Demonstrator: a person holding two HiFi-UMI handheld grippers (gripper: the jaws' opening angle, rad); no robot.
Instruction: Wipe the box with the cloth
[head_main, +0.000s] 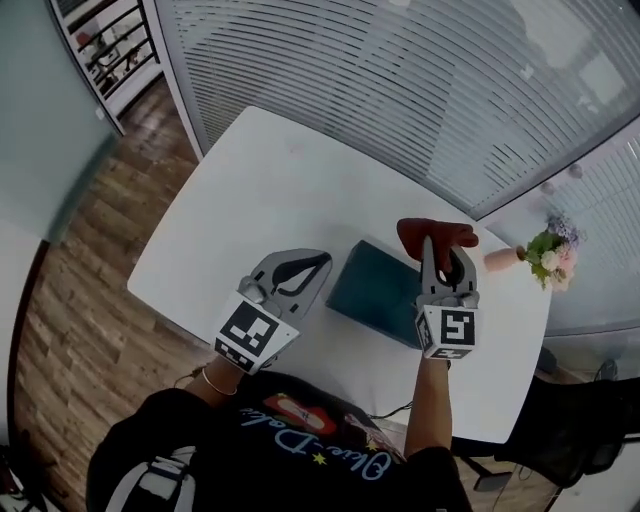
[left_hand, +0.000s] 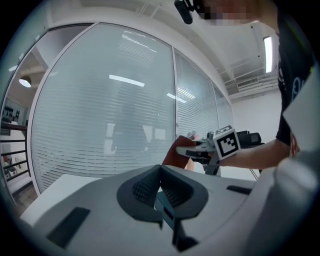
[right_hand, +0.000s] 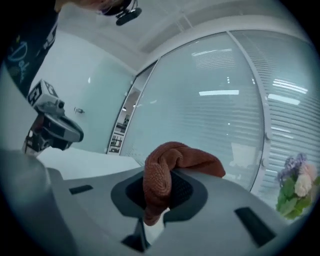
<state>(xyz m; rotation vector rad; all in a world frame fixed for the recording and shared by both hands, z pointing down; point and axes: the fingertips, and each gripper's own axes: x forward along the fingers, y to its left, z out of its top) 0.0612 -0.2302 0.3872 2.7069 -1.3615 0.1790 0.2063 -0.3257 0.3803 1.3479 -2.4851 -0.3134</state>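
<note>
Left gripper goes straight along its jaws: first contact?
Looks free: left gripper points above the table toward the blinded glass wall. The cloth in the right gripper sits right of that line. Depth unclear.

A flat dark-teal box is laid on the white worktop. Near its far edge, a bunched rust-red cloth is pinched in the fingers of the right gripper.

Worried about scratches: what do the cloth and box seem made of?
Cloth: soft rust-red fabric, probably knit or terry; ribbed weave shows and it folds limply. Box: dark teal, matte, flat-topped; maybe card or plastic, can't tell.
</note>
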